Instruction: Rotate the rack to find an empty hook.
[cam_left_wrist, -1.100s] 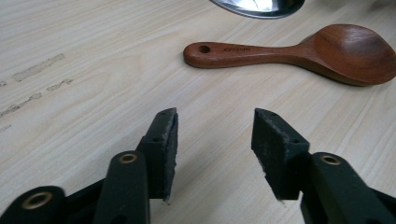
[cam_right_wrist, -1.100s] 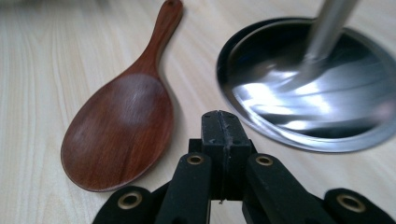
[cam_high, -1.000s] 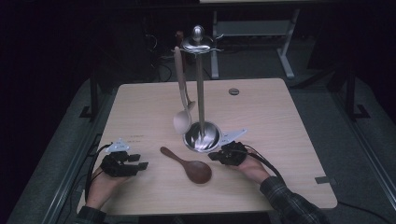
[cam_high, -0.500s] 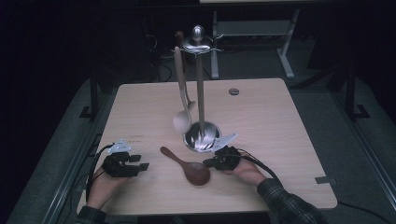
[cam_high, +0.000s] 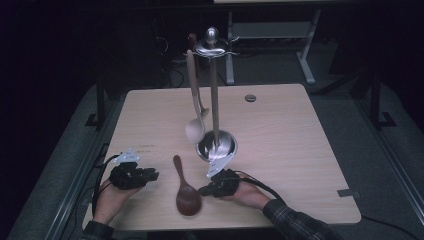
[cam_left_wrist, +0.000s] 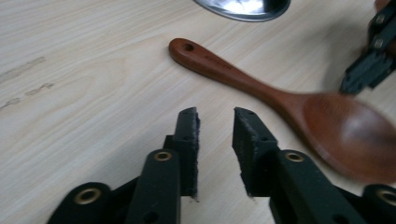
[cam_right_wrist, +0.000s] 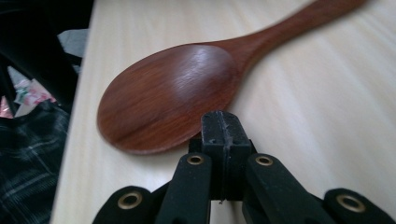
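Near the desk's (cam_high: 300, 150) front edge lies the dark wooden spoon (cam_high: 186, 192), bowl toward the person. Right claw (cam_high: 206, 190), pressed together, noses its bowl; it should part before gripping. Left claw (cam_high: 152, 175), empty, has just been narrowing. Behind stands the steel rack (cam_high: 216, 145) with a hanging pale spoon (cam_high: 195, 131).

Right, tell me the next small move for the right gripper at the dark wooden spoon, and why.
Probably open the right gripper before it goes any closer. Its jaws are pressed together with nothing between them, their tips at the rim of the dark wooden spoon, which lies flat on the table. Shut like this they could only nudge the bowl, not take hold of it.
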